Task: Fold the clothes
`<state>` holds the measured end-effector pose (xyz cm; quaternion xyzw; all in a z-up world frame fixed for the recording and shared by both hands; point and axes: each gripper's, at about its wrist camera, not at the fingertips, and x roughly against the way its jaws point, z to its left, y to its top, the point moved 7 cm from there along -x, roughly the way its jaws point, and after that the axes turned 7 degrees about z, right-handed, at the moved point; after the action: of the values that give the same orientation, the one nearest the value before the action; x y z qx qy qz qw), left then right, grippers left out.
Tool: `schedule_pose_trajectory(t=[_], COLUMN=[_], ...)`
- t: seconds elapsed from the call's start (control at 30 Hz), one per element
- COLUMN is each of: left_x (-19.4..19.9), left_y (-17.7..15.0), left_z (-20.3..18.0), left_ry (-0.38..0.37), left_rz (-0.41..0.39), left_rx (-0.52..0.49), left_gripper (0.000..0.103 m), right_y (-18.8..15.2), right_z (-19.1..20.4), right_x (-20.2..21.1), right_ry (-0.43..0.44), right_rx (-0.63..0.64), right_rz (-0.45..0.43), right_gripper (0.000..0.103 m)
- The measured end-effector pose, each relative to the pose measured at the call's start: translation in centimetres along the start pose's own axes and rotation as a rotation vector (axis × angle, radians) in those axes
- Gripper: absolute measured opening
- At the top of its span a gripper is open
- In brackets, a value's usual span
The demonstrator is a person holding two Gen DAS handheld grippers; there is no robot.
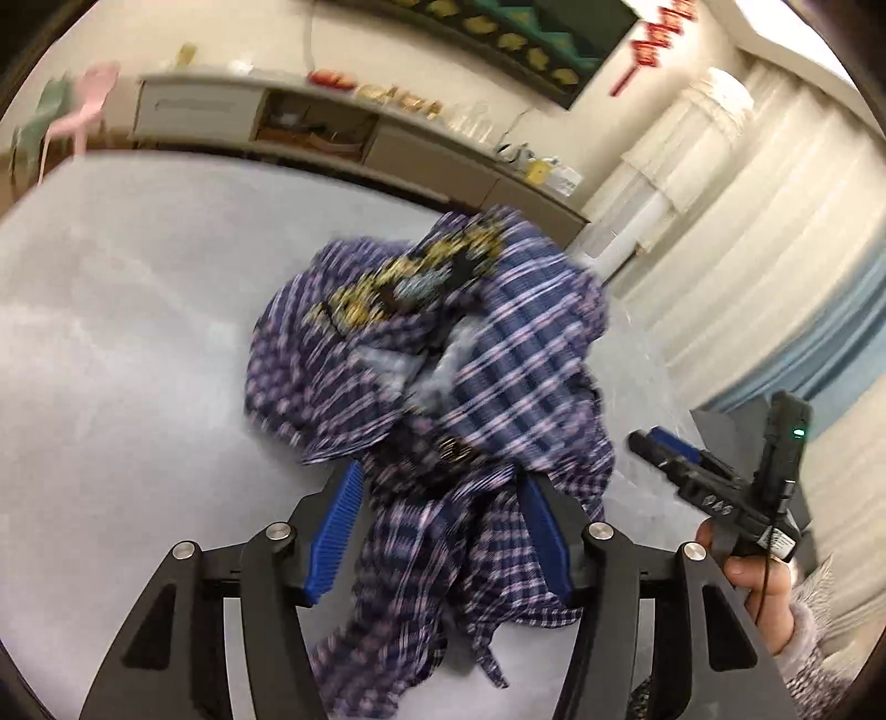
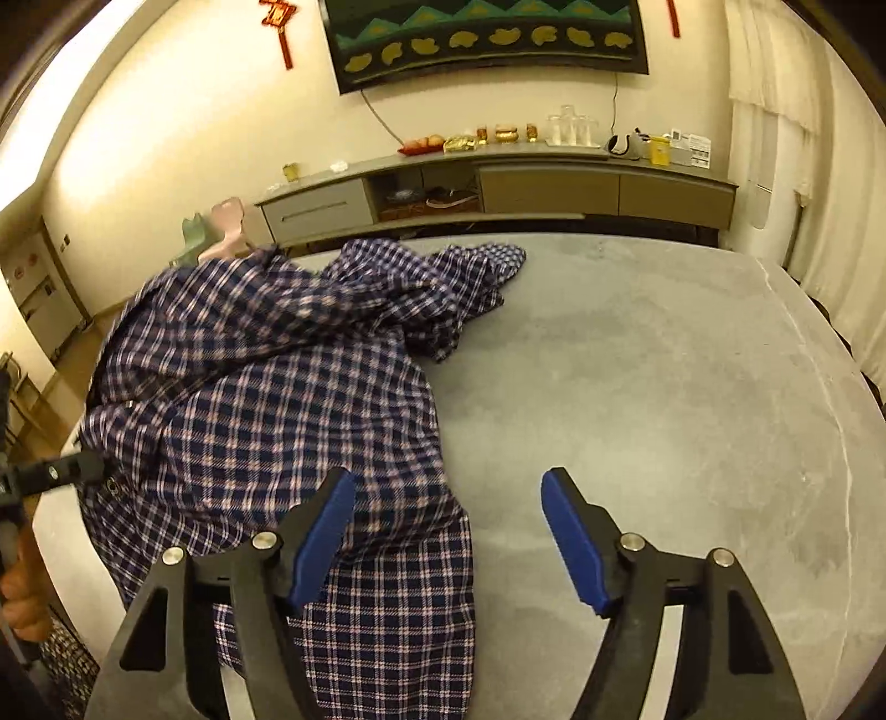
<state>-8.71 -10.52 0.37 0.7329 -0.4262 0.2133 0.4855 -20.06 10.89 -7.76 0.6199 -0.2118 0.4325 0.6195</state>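
Observation:
A blue, white and pink plaid shirt (image 1: 421,354) lies crumpled on the grey table (image 1: 138,332), with a yellow patterned lining showing at its top. My left gripper (image 1: 440,476) stands open around a bunched strand of the shirt, and its left pad (image 1: 332,531) is clear of the cloth. In the right wrist view the shirt (image 2: 266,399) spreads over the left half of the table (image 2: 664,387). My right gripper (image 2: 448,476) is open above the shirt's near hem, with nothing pressed between its pads. The left gripper's tip (image 2: 83,471) shows at the shirt's left edge.
A long grey sideboard (image 2: 498,188) with jars and glasses runs along the far wall under a dark wall hanging (image 2: 487,39). Pale curtains (image 2: 803,166) hang to the right. Pink and green chairs (image 2: 221,227) stand beyond the table's far left corner. A hand (image 1: 753,576) holds the right gripper.

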Motion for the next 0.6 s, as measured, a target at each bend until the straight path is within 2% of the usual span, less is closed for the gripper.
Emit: schedule_pose_trajectory(t=[0.1, 0.17, 0.2, 0.3, 0.37, 0.4, 0.43, 0.47, 0.5, 0.53, 0.57, 0.6], left_x=[2.4, 3.8, 4.1, 2.4, -0.4, -1.9, -3.3, -4.5, -5.7, -6.8, -7.0, -4.7], left_y=[1.5, 1.9, 2.1, 2.5, 3.6, 4.3, 5.1, 5.9, 6.8, 7.6, 8.4, 9.5], left_z=[0.0, 0.8, 1.2, 0.5, -1.5, -2.7, -3.1, -2.9, -2.7, -2.7, -3.3, -5.3], left_ry=[0.109, 0.185, 0.186, 0.077, 0.045, 0.068, 0.128, 0.219, 0.273, 0.305, 0.298, 0.245], left_rz=[-0.128, -0.189, -0.216, -0.166, -0.109, -0.105, -0.115, -0.127, -0.111, -0.083, -0.078, -0.136], left_rx=[-0.032, -0.012, 0.015, 0.068, 0.015, -0.042, -0.077, -0.084, -0.078, -0.071, -0.077, -0.112], left_gripper=[0.063, 0.065, 0.067, 0.071, 0.071, 0.071, 0.07, 0.054, 0.007, 0.008, 0.007, 0.006], right_y=[-0.5, -0.9, -1.0, -1.4, -2.0, -2.3, -2.6, -2.8, -3.0, -3.1, -3.2, -3.2], right_z=[0.3, 0.8, 1.0, 2.5, 3.3, 3.7, 4.0, 4.1, 4.0, 3.8, 3.4, 2.8], right_x=[-0.8, -1.4, -1.6, -2.5, -2.9, -3.1, -3.2, -3.3, -3.3, -3.3, -3.1, -2.9], right_ry=[0.027, 0.048, 0.056, 0.067, 0.063, 0.06, 0.054, 0.047, 0.04, 0.037, 0.039, 0.046], right_rx=[-0.009, -0.002, 0.005, 0.055, 0.09, 0.107, 0.123, 0.134, 0.138, 0.134, 0.121, 0.102], right_rz=[0.041, 0.068, 0.079, 0.116, 0.131, 0.137, 0.14, 0.143, 0.144, 0.144, 0.143, 0.142], right_gripper=[0.072, 0.072, 0.072, 0.072, 0.072, 0.072, 0.072, 0.072, 0.072, 0.072, 0.072, 0.072])
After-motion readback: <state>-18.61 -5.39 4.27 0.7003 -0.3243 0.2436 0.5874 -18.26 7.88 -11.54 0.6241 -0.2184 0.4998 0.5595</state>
